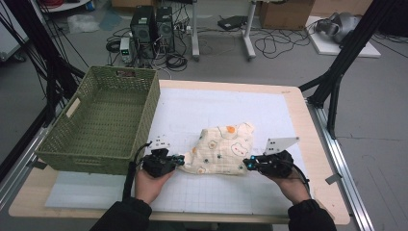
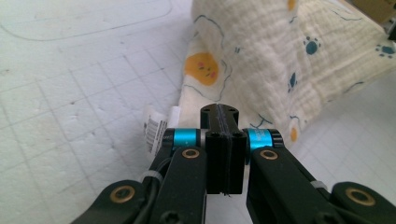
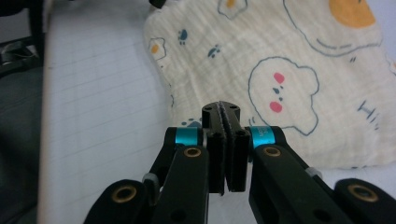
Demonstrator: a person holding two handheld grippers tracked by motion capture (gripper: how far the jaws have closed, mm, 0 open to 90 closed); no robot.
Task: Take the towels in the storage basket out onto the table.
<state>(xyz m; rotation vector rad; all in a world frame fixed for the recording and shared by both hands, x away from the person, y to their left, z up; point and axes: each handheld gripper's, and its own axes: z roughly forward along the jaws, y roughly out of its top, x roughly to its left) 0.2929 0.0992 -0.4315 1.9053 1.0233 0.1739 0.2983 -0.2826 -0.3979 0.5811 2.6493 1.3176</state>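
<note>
Both grippers, left gripper (image 1: 181,161) and right gripper (image 1: 246,163), are clenched at the cloth (image 1: 222,149) edges; whether fabric is pinched seems likely but stays hidden.

cloth (image 1: 222,148): cream, egg and paw prints | basket (image 1: 103,118): green | mat (image 1: 192,113): white grid

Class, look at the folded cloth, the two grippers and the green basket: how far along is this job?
Done: the printed cloth lies folded into a compact bundle on the white mat. In hand: the left gripper and right gripper are shut at the bundle's two near corners, apparently pinching its edge. Left: the green basket holds nothing, so probably lifting the cloth into it.
</note>
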